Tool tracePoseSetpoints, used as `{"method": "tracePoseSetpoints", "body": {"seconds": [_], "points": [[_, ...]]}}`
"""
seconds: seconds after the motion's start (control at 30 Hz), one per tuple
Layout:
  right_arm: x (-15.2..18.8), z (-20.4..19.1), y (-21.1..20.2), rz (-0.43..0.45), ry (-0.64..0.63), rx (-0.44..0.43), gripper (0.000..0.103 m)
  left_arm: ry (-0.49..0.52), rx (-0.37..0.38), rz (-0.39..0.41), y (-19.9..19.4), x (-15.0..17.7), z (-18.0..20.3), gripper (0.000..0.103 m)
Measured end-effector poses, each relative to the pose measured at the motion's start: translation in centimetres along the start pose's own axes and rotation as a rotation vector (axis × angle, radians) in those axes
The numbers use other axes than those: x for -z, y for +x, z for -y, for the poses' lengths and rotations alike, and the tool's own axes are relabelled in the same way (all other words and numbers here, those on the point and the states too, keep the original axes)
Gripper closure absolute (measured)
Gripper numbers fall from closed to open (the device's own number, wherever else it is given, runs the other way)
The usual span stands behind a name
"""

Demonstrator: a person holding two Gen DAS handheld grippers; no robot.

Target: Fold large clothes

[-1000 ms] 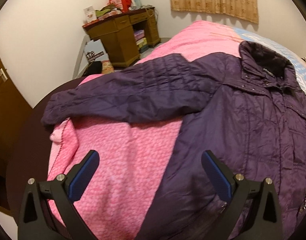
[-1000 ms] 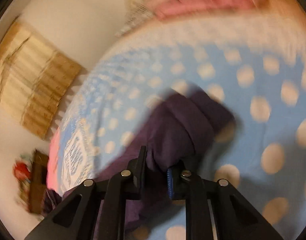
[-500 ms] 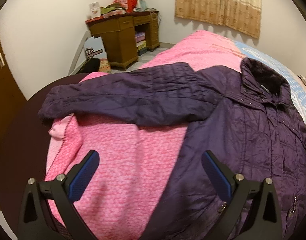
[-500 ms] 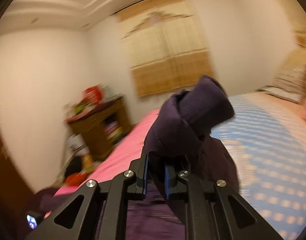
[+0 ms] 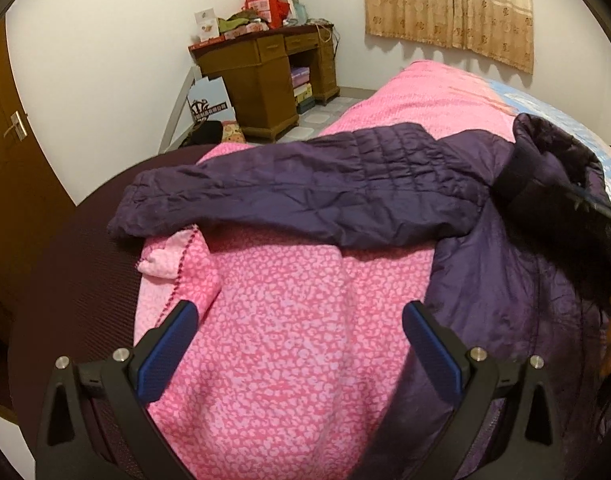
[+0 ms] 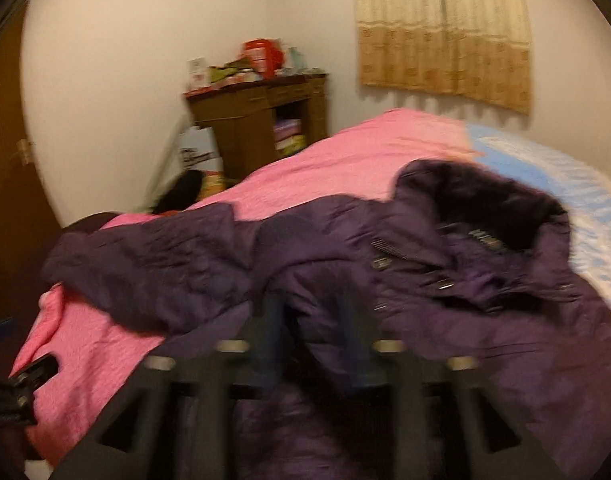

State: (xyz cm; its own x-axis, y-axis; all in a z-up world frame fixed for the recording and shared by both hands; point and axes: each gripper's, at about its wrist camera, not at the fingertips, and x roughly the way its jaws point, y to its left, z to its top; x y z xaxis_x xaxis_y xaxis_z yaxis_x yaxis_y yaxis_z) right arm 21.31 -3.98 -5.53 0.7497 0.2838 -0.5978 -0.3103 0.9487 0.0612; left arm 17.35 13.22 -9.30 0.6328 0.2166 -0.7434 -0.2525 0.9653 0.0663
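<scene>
A dark purple quilted jacket (image 5: 505, 280) lies front up on the pink blanket (image 5: 289, 336). Its one sleeve (image 5: 305, 196) stretches out to the left. My left gripper (image 5: 301, 344) is open and empty, low over the blanket beside the jacket's edge. In the blurred right wrist view the jacket (image 6: 485, 300) fills the lower right, collar (image 6: 485, 204) at the far end. My right gripper (image 6: 311, 344) holds the jacket's other sleeve cuff (image 6: 317, 312) over the jacket's front, jaws narrow around the fabric. That cuff also shows in the left wrist view (image 5: 521, 176).
A wooden desk (image 5: 265, 76) with clutter on top stands against the far wall, boxes and a bag at its foot. A curtain (image 5: 449, 4) hangs at the back right. A brown door (image 5: 9, 152) is at the left. Blue dotted bedding (image 6: 545, 176) lies beyond the collar.
My right gripper has swung the sleeve cuff from the blue bedding up and over onto the jacket's front. My left gripper has shifted left, off the jacket's edge.
</scene>
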Motion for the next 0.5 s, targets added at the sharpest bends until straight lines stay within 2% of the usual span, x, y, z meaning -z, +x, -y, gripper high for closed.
{"method": "tracePoseSetpoints", "body": {"seconds": [0.03, 0.13, 0.2, 0.37, 0.5], "points": [[0.4, -0.2, 0.0, -0.012, 0.018, -0.055, 0.008, -0.006, 0.004, -0.009, 0.3, 0.0, 0.0, 0.000], [0.6, 0.1, -0.4, -0.024, 0.072, -0.143, 0.008, -0.011, 0.026, -0.030, 0.9, -0.1, 0.4, 0.000], [0.8, 1.3, -2.3, 0.004, 0.112, -0.145, 0.008, 0.002, 0.033, -0.027, 0.8, -0.1, 1.0, 0.000], [2.4, 5.0, -6.8, 0.075, 0.164, 0.001, 0.008, 0.047, 0.051, -0.027, 1.1, -0.2, 2.9, 0.000], [3.2, 8.9, -10.5, 0.085, 0.210, 0.183, 0.008, 0.086, 0.092, -0.031, 1.2, -0.7, 5.5, 0.000]]}}
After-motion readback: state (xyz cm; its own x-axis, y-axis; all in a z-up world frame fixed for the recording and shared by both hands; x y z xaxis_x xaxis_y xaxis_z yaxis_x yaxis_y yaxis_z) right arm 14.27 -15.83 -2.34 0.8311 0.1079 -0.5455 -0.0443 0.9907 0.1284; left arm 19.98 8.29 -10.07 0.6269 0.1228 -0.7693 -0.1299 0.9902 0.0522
